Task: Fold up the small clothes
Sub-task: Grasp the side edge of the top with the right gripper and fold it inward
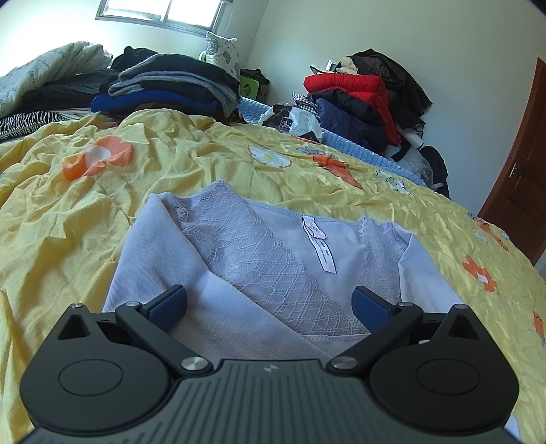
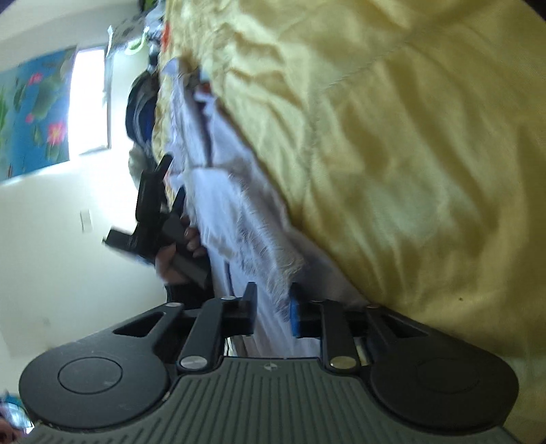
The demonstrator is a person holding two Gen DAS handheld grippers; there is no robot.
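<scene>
A lilac garment with lace panels (image 1: pixel 259 246) and a white label lies on the yellow flowered bedspread (image 1: pixel 85 205). Its left side is folded in over the middle. My left gripper (image 1: pixel 269 295) hovers open and wide just above the garment's near edge, with nothing pressed between its pads. The right wrist view is rolled on its side and blurred. There my right gripper (image 2: pixel 273 304) has its jaws close together, with the garment's (image 2: pixel 232 205) frayed lace edge pinched between them. A hand (image 2: pixel 170 259) holds the left gripper (image 2: pixel 174 177) further along the same garment.
Stacks of folded dark clothes (image 1: pixel 170 85) sit at the far side of the bed. A heap with a red jacket (image 1: pixel 351 88) stands at the back right. A brown door (image 1: pixel 522 184) is at the right edge, and a window (image 1: pixel 160 10) is behind.
</scene>
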